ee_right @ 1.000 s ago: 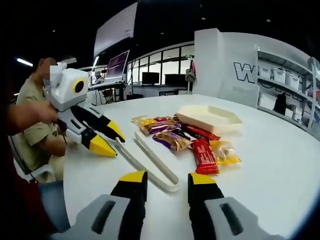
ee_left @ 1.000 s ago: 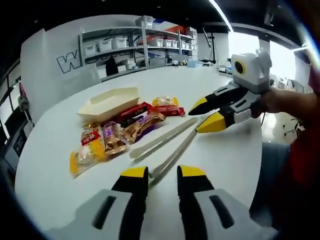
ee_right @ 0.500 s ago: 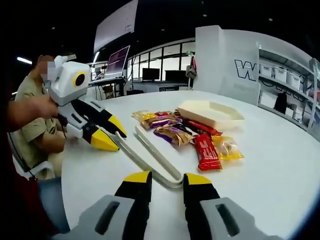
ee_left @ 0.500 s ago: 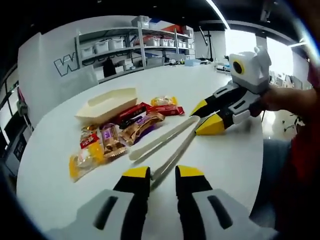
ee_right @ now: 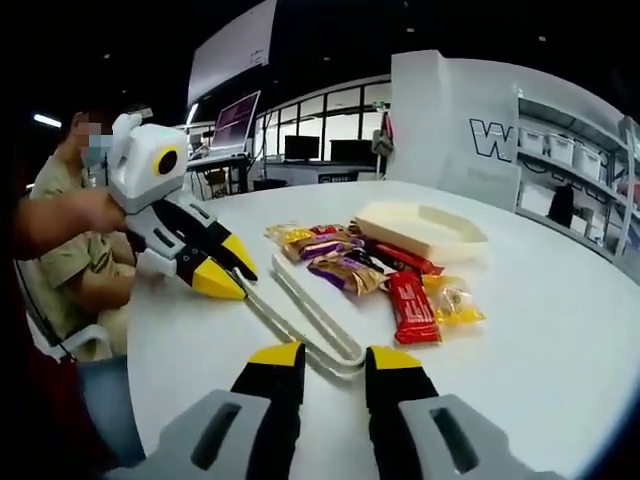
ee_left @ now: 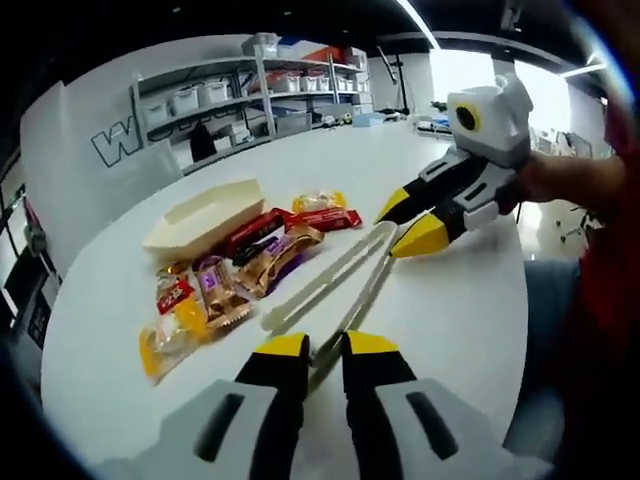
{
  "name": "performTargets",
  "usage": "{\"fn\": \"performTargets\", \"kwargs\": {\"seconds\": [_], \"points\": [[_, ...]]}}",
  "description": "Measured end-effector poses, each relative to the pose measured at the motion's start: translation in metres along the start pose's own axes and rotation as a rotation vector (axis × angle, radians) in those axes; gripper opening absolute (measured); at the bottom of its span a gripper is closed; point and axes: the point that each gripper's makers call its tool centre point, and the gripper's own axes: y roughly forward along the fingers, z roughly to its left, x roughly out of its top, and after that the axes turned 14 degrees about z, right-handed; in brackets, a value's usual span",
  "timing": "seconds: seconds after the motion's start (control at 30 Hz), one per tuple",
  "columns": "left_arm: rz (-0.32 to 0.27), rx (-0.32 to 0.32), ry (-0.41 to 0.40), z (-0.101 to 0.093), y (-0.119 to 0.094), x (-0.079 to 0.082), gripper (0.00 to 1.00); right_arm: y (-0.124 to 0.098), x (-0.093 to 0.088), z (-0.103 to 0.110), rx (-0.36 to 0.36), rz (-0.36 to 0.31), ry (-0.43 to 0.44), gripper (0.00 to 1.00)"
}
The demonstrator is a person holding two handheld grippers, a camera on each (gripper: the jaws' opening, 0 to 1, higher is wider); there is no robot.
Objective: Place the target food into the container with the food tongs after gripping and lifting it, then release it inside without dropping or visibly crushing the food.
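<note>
- We see a round white table (ee_left: 470, 300) taking up the middle of both views.
- A cream tray (ee_left: 203, 212) lies on it, upper left in the left gripper view.
- Wrapped snacks (ee_left: 235, 275) lie in a loose heap just beside the tray.
- Pale tongs (ee_right: 305, 318) lie flat, centre of the frame.

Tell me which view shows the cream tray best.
The right gripper view: the tray shows its rim and shallow inside, behind the snack packets. In the left gripper view the tray lies more side-on, so its inside shows less.
</note>
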Motion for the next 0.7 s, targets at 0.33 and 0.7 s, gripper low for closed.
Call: {"fn": "performTargets", "kwargs": {"seconds": [0.33,0.7], "points": [[0.009,0.005,0.103,-0.001,0.001,0.003,0.10,-0.010,0.016,0.000,0.023,-0.071,0.040,0.19],[-0.004,-0.029,0.229,-0.008,0.003,0.007,0.05,-0.019,0.033,-0.006,0.017,-0.145,0.065,0.11]]}}
